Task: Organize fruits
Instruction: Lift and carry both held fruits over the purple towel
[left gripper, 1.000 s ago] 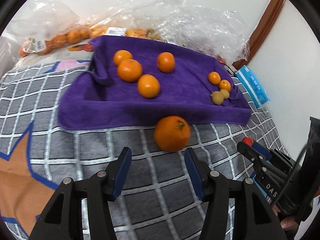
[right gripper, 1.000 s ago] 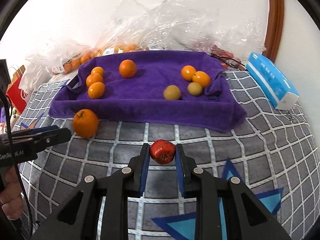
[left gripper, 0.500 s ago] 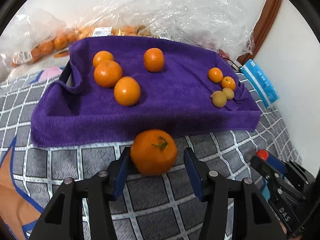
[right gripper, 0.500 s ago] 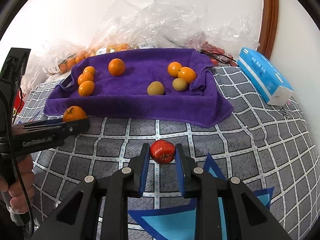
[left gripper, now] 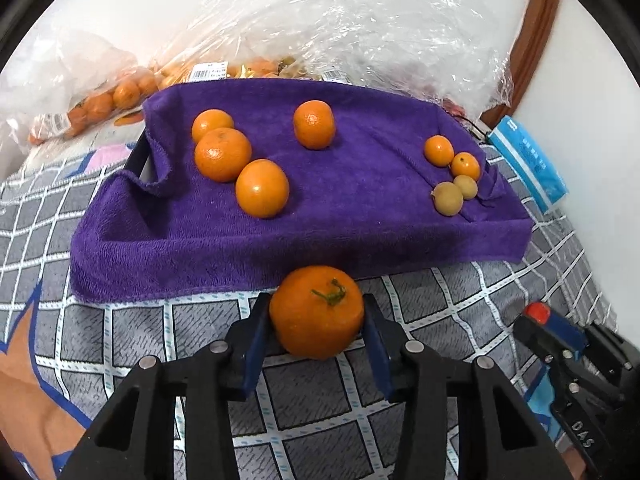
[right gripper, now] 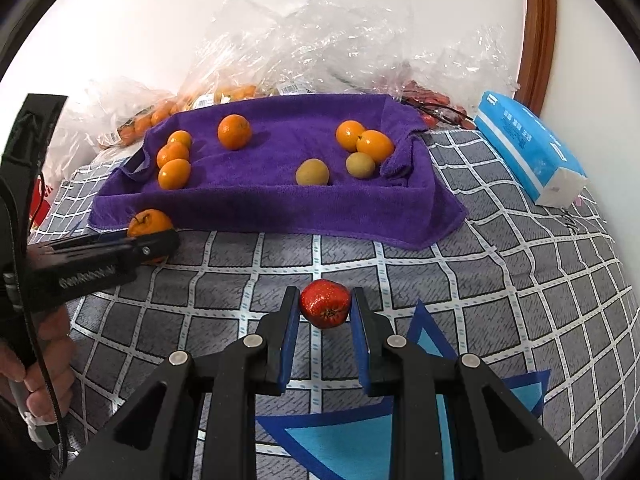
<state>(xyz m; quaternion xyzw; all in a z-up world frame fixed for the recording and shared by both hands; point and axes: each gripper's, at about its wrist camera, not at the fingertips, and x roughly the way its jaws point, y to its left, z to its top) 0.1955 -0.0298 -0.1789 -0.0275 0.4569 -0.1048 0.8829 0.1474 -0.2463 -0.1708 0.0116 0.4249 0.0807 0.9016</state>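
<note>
Covering the whole surface under both claws, grey checked bedspread (right gripper: 480, 280) with blue and orange star shapes. Ahead of both claws, purple towel (left gripper: 340, 216) draped over a tray, front edge hanging onto the spread. Crumpled clear plastic bags (right gripper: 340, 40) piled behind towel against the wall, some holding oranges. Blue tissue pack (right gripper: 528, 152) ahead-right of right claw, beside towel's right end.

On towel, ahead-left of left claw: cluster of three oranges (left gripper: 222, 154), one more orange (left gripper: 314, 124) standing apart behind them. Ahead-right: two small oranges (left gripper: 439, 151) touching, two small yellowish fruits (left gripper: 449, 198) just in front of them.

Left gripper (left gripper: 316, 320) pinching big orange with green stem (left gripper: 317, 312), both blue pads against its sides, right at towel's front edge; can't tell if it sits on the spread or is lifted. In right view same orange (right gripper: 150, 222) peeks over left claw body, far left of right claw.

Right gripper (right gripper: 325, 307) clamped on small red fruit (right gripper: 325, 303), pads touching both sides, over the spread, well short of towel.
</note>
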